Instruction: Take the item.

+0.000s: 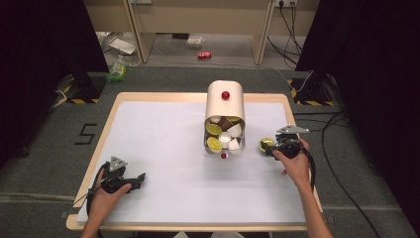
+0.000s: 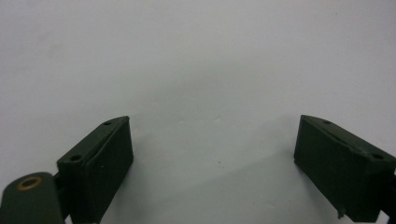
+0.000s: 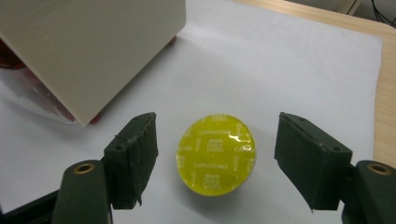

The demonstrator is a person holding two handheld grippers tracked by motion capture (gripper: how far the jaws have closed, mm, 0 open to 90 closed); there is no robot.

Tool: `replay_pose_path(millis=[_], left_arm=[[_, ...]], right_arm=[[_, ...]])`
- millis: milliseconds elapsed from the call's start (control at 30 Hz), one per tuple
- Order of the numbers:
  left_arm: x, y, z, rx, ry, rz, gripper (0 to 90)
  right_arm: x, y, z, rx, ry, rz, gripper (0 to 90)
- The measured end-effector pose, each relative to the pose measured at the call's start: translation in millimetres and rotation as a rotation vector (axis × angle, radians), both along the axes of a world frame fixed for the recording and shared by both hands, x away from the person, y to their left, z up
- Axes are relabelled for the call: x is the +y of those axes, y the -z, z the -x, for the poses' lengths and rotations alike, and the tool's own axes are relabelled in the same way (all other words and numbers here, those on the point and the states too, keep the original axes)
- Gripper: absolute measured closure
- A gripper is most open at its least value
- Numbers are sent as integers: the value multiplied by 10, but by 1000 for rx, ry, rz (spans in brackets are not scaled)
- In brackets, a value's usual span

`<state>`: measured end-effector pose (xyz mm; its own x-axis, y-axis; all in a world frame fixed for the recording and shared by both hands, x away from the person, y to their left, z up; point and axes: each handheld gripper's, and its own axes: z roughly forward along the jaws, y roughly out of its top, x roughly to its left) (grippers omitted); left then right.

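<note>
A yellow coffee capsule (image 3: 215,154) lies foil side up on the white sheet, between the jaws of my right gripper (image 3: 215,161), and neither pad touches it. In the high view the capsule (image 1: 266,144) rests just right of the cream container (image 1: 225,106), with my right gripper (image 1: 270,147) over it. The container lies on its side and holds several capsules (image 1: 224,135) behind a clear front. My left gripper (image 2: 212,161) stands open over bare white sheet, with nothing between its jaws; in the high view my left gripper (image 1: 140,178) is at the near left.
The cream container's side wall (image 3: 93,51) rises close on the left in the right gripper view. The table's wooden edge (image 3: 385,93) runs along the right. A white sheet (image 1: 163,148) covers most of the table.
</note>
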<state>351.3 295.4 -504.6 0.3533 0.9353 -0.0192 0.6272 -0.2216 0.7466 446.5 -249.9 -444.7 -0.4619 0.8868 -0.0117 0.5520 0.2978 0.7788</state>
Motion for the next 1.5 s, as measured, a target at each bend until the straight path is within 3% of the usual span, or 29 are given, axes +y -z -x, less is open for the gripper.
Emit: replay_pose_path(millis=[500, 733, 1067, 1500], left_arm=[[0, 0, 0, 0, 0, 0, 109], [0, 0, 0, 0, 0, -1, 109], [0, 0, 0, 0, 0, 0, 109], [0, 0, 1, 0, 0, -2, 109]], right_arm=[[-122, 25, 359, -12, 1, -2, 258], [-94, 86, 508, -17, -8, -4, 245], [-3, 215, 638, 9, -38, 14, 235], [-32, 344, 865, 44, -51, 9, 229]])
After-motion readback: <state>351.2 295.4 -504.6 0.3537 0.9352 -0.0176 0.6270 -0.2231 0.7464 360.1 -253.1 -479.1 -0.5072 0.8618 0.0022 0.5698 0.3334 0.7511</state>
